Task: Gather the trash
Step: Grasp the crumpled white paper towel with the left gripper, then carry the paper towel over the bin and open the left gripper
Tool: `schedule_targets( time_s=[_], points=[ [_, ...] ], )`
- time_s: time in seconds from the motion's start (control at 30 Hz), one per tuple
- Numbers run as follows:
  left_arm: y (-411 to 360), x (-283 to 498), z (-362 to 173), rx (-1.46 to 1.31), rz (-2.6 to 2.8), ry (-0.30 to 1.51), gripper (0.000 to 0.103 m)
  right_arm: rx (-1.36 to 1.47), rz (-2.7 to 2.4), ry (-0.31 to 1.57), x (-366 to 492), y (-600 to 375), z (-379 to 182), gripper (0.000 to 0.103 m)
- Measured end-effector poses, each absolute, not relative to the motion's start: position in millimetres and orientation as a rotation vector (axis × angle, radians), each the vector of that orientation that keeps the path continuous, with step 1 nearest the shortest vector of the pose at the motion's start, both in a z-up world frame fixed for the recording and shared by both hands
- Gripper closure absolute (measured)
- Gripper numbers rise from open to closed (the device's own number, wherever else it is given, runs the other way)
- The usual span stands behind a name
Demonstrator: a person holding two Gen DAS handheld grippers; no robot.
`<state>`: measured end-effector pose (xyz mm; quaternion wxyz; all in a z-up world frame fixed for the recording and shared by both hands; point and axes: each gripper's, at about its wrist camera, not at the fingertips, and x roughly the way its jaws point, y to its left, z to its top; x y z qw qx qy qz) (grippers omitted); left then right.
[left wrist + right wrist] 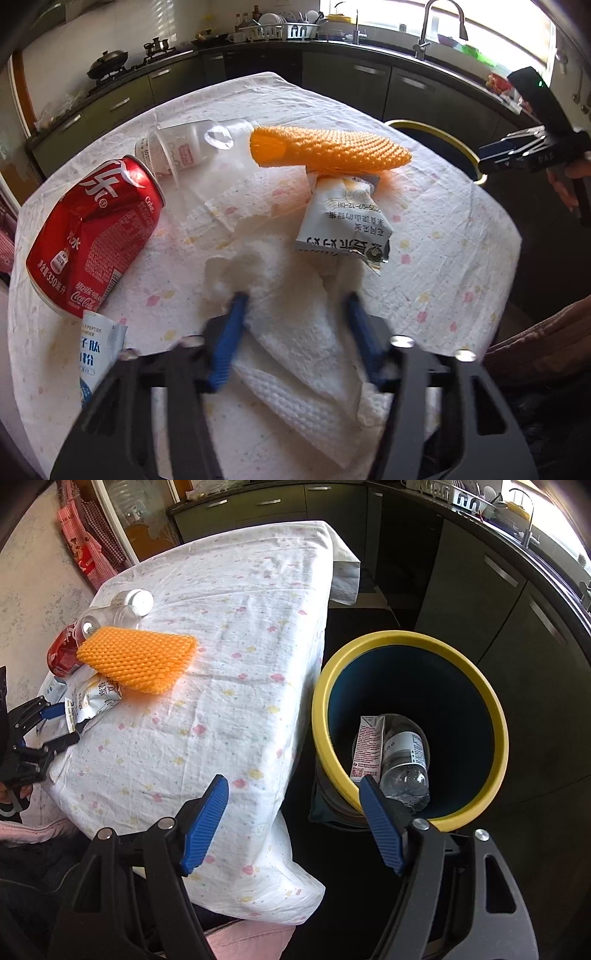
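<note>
The left hand-held gripper (295, 299) is reaching low over the near edge of the bench (443, 221), its blue fingers (225, 343) standing apart on either side of a crumpled white paper towel (295, 332) that is lying on the flowered cloth; whether the pads are touching the paper cannot be told. To the left of the towel a dented red cola can (92, 236) is lying on its side, with a small white and blue packet (98, 354) sitting just near of it. Farther back, clear plastic cups (184, 147) are lying tipped over, and an orange knobbly brush (328, 151) is resting across the top of a torn white snack wrapper (343, 221). The right hand-held gripper (295, 786) is hovering off the right edge of the bench, jaws wide apart and holding nothing, above a yellow-rimmed bin (491, 709) standing on the floor beside the bench. Inside the bin a small drink carton (369, 746) and a clear plastic bottle (406, 768) are lying at the bottom, touching each other
</note>
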<state>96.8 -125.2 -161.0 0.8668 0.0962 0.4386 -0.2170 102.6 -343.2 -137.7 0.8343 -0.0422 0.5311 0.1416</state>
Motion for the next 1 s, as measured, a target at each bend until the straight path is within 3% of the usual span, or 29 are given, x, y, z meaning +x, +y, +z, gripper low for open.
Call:
schedule_targets(
  time_s=[0.07,0.17,0.73,1.0],
  points=[
    [-121.8,96.6,-159.0,0.189,-0.457,0.922,0.085,-0.091,0.304,1.122,102.2,-342.4,-136.6,0.034],
    [-118.1,94.4,-156.9,0.165,-0.478,0.924,0.091,-0.089,0.308,1.117,101.0,-342.0,-134.8,0.034],
    [-94.5,69.3,-50.8,0.127,-0.480,0.709,0.092,-0.073,0.316,1.094,96.9,-342.8,-130.6,0.034],
    [-130.2,84.4,-40.6,0.161,-0.555,0.706,0.092,-0.042,0.284,1.052,88.5,-360.1,-119.4,0.034]
  ],
)
